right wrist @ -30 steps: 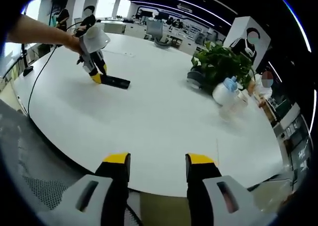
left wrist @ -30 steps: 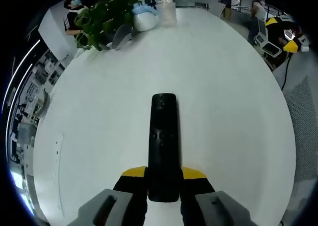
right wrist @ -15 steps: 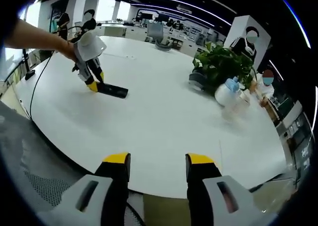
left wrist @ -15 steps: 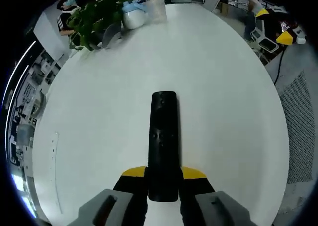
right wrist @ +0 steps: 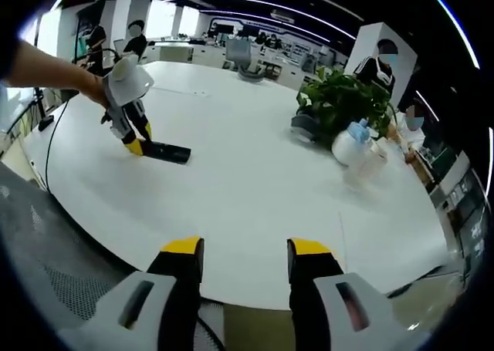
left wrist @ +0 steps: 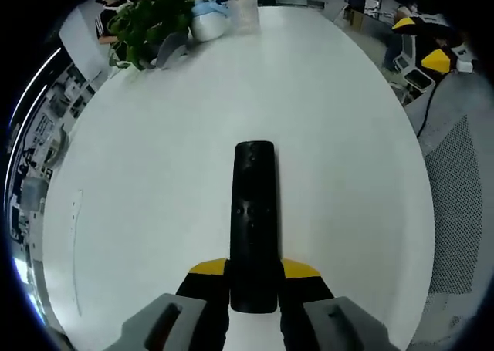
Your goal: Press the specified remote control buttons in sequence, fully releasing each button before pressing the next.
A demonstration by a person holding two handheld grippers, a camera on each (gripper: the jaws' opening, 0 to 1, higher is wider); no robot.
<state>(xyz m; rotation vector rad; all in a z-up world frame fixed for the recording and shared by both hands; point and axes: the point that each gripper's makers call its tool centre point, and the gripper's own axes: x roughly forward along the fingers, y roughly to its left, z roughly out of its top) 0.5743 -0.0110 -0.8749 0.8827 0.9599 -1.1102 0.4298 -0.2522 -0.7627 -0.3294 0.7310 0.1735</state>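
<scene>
The left claw (left wrist: 254, 278) grips the black remote (left wrist: 254, 212) over the white tabletop (left wrist: 154, 173), well apart from a potted plant (right wrist: 340, 100) and bottle (right wrist: 351, 143); the right claw (right wrist: 239, 262) hangs open.

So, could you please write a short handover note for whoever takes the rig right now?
Left gripper: shut on the near end of the black remote, which lies on the white table.
Right gripper: open and empty, at the table's near edge, away from the remote.
Done: remote steadied.
Left: no press can be seen, so bring the right gripper over and press the buttons in order.
</scene>
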